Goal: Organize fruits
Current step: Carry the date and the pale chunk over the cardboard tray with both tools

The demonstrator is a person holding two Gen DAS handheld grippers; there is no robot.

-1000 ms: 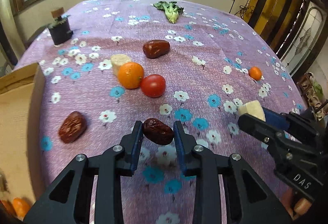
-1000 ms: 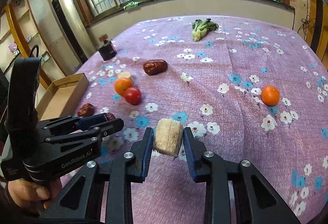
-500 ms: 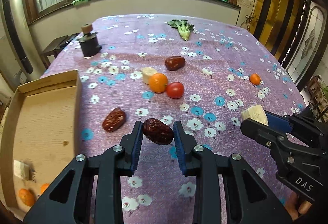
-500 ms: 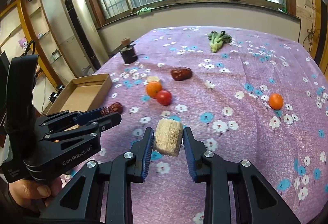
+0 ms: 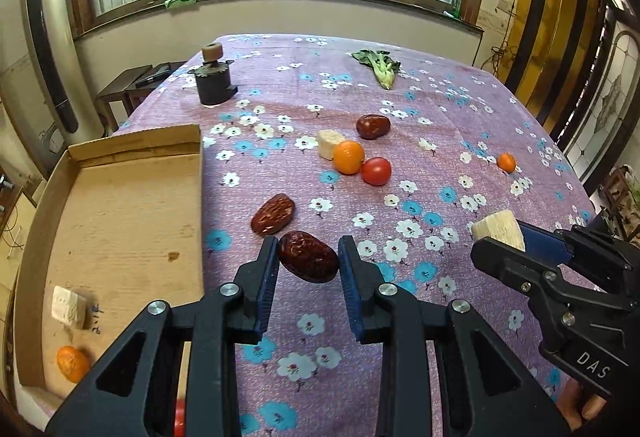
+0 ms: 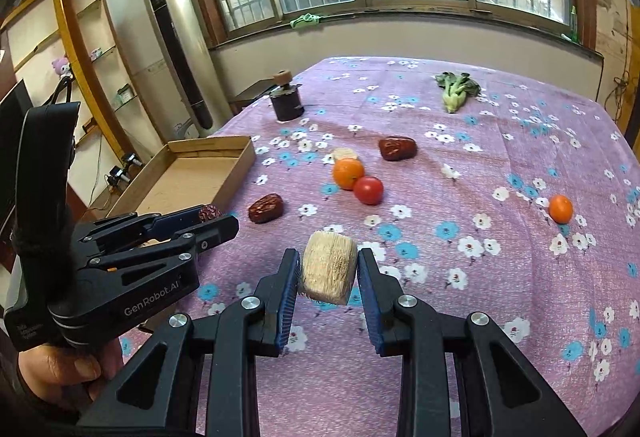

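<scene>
A: What is seen at the far left?

B: A cardboard box (image 5: pixel 120 205) is laid along the table edge. Inside it, a pale cut chunk (image 5: pixel 69 307) and a small orange (image 5: pixel 72 364) are found near its near end. Handwriting beside the chunk is too small to be read.

A: And what is held by the left gripper (image 5: pixel 308 257)?

B: A wrinkled red date (image 5: pixel 309 256) is clamped between its blue pads, lifted above the flowered purple tablecloth (image 5: pixel 440 125), just right of the box wall. A second date (image 5: pixel 273 214) is lying on the cloth just beyond it.

A: What is found further on?

B: A dark jar with a cork knob (image 5: pixel 213 81) is set at the back left. In the middle, a pale chunk (image 5: pixel 330 143), an orange (image 5: pixel 349 156) and a tomato (image 5: pixel 376 170) are grouped closely, the orange touching both, with a third date (image 5: pixel 373 126) just behind. Leafy greens (image 5: pixel 380 66) are laid far back, and a lone small orange (image 5: pixel 506 162) is well apart to the right.

A: And the right gripper (image 6: pixel 328 271)?

B: A fibrous pale cylinder (image 6: pixel 329 267) is gripped between its pads, held off the cloth. "DAS" is printed on its body in the left view; "GenRobot.AI" is read on the left gripper's body in the right view.
</scene>
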